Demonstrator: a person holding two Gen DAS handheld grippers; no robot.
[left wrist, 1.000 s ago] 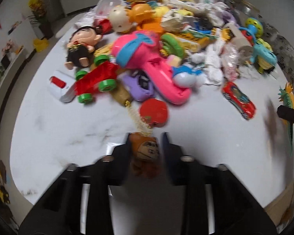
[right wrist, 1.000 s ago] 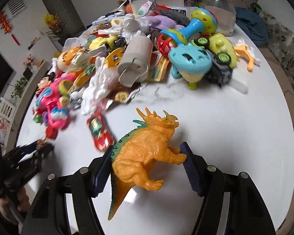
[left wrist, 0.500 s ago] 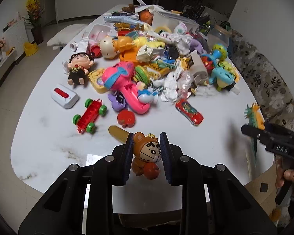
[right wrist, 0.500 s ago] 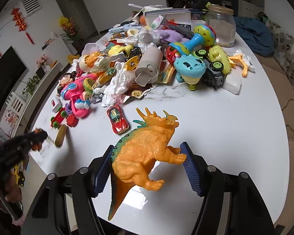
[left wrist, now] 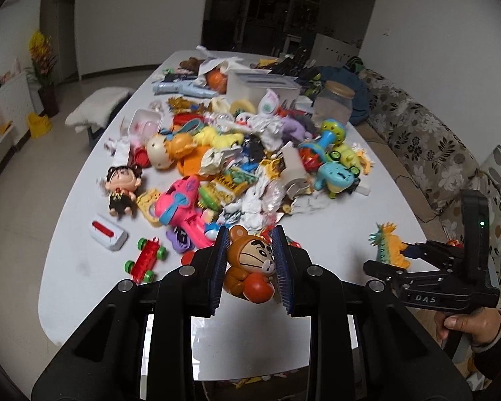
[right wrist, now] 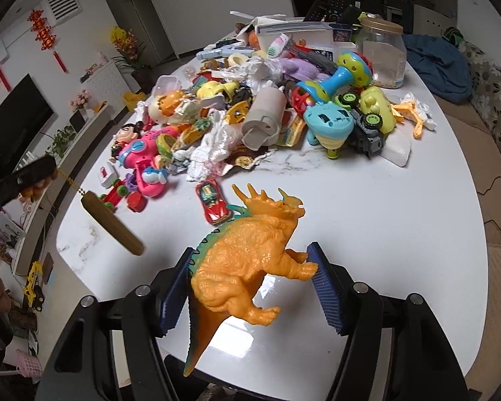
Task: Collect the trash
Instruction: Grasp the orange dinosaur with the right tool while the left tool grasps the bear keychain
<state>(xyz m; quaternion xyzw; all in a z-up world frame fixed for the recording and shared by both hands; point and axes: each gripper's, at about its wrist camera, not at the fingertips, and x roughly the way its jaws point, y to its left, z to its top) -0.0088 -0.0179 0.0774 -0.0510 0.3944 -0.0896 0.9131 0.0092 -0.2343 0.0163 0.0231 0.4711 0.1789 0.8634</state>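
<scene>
Presently, a bear figurine (left wrist: 248, 272) is pinched in the left claw (left wrist: 249, 267); an orange dinosaur (right wrist: 250, 254) is clamped in the right claw (right wrist: 250, 287). Both are held above the desk (right wrist: 400, 234) near edge; crumpled wrappers (right wrist: 213, 147) lie ahead, nearer the left claw.

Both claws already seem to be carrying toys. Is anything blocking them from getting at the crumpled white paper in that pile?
Yes. The left gripper is shut on a bear figure, the right gripper on an orange dinosaur, so neither is free. The crumpled white paper lies wedged among toys, with a red toy car just in front.
</scene>
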